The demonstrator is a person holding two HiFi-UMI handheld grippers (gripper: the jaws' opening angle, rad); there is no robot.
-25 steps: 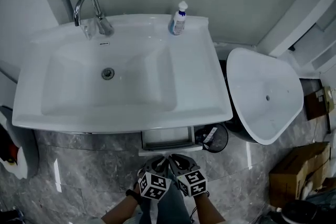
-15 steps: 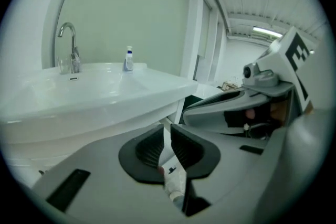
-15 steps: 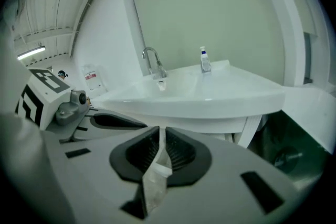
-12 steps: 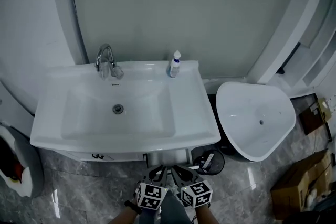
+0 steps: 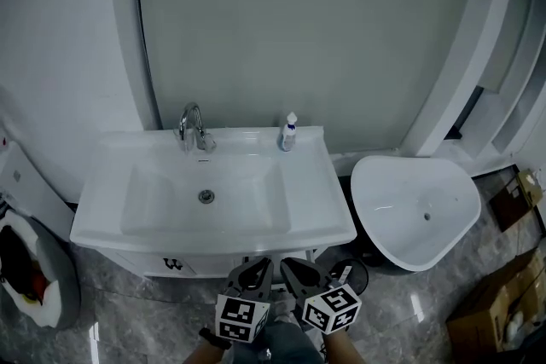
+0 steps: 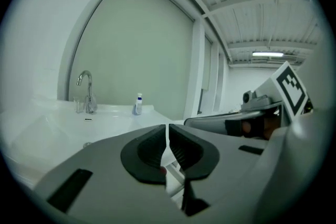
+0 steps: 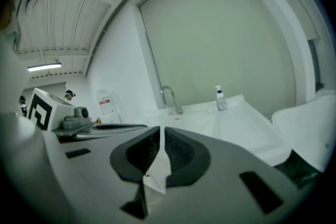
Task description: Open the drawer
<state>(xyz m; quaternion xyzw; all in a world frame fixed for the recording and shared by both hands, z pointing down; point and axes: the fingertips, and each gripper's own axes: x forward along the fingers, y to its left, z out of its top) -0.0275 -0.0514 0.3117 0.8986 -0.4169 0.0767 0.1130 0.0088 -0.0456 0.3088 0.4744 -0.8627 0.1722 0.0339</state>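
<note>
The sink (image 5: 171, 241) rim apparently hides the drawer.

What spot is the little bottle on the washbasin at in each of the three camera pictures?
Head view: the bottle stands near the centre, on the back rim of the basin, right of the faucet.
Left gripper view: the bottle is left of centre, right of the faucet.
Right gripper view: the bottle is right of centre, right of the faucet.
Shared landmark: the faucet.
</note>
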